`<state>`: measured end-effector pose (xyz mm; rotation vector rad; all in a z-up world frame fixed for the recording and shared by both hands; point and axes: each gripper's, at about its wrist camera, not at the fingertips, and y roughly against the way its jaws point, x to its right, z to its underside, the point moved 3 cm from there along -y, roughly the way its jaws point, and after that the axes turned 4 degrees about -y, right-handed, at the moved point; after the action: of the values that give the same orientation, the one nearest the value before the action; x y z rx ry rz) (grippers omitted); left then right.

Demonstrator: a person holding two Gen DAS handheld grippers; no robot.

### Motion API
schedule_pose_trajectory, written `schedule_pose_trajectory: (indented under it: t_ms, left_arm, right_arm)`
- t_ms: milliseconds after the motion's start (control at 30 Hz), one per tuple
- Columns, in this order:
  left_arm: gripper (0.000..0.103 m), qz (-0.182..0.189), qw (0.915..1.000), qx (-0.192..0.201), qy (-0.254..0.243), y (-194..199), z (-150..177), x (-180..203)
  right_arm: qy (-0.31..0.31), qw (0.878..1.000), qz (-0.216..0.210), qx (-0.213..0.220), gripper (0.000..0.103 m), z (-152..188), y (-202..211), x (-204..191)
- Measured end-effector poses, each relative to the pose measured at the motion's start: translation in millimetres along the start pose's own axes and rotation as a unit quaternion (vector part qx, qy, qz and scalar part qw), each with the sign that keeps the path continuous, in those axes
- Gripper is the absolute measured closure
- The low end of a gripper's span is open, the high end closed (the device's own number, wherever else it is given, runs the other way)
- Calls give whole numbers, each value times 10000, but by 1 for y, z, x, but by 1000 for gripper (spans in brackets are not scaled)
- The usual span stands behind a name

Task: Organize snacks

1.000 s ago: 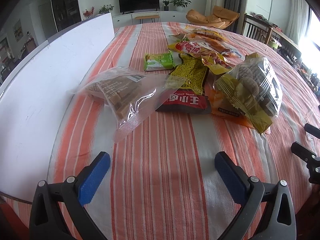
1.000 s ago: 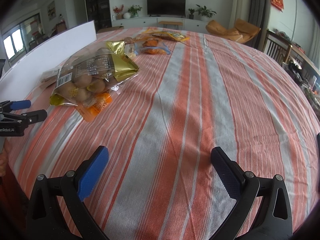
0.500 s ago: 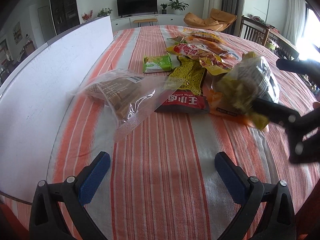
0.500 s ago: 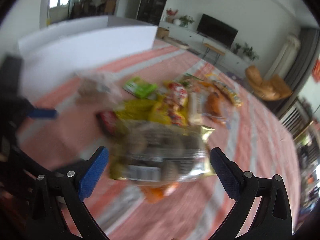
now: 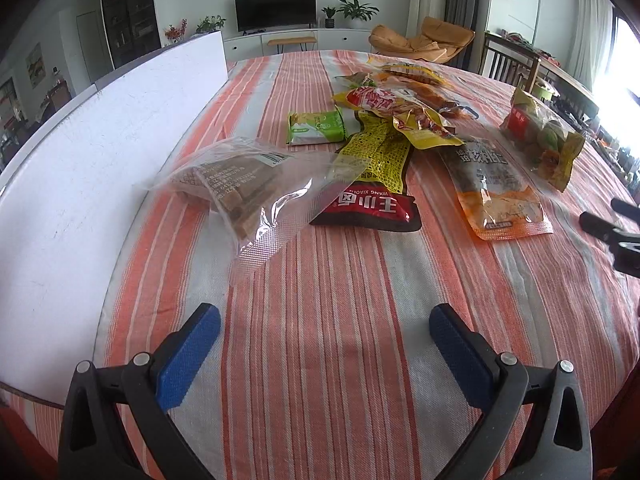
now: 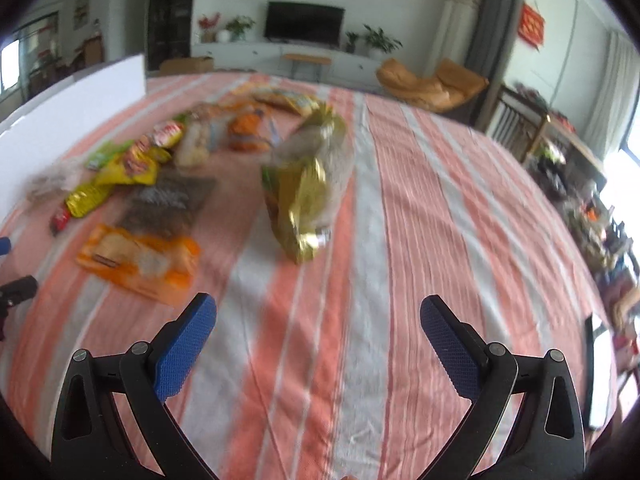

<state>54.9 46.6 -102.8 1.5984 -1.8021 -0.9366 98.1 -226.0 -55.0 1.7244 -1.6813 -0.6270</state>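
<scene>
Several snack packs lie on the striped tablecloth (image 5: 320, 288). A clear bag of brown biscuits (image 5: 236, 184) lies at the left, then a red-and-yellow pack (image 5: 372, 184), a green packet (image 5: 316, 128) and an orange pack (image 5: 496, 196). A gold bag of round snacks (image 5: 540, 136) lies apart at the right; it also shows in the right wrist view (image 6: 312, 184). My left gripper (image 5: 324, 348) is open and empty above bare cloth. My right gripper (image 6: 318, 336) is open and empty, short of the gold bag. The right wrist view is blurred.
A white board (image 5: 88, 152) stands along the table's left edge. The right gripper's fingers (image 5: 604, 224) reach in at the right of the left wrist view. Chairs (image 6: 520, 120) stand beyond the far right edge. The orange pack (image 6: 140, 260) lies left of the right gripper.
The gold bag has moved from on top of the orange pack to the right, apart from the pile. The right gripper swung over it and has come back. The left gripper held still.
</scene>
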Motion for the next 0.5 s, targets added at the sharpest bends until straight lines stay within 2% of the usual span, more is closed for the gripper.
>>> schedule_pose_trajectory:
  t_ms: [133, 400, 500]
  left_arm:
    - [0, -10, 10000, 5, 10, 0, 0, 0]
    - [0, -50, 10000, 25, 44, 0, 1, 0]
    - [0, -58, 10000, 23, 53, -1, 0, 0]
  right_arm:
    - [-229, 9993, 57, -275, 1, 6, -17, 9]
    - [-726, 9954, -351, -511, 0, 13, -26, 30]
    - [-704, 9958, -305, -502, 0, 14, -21, 29]
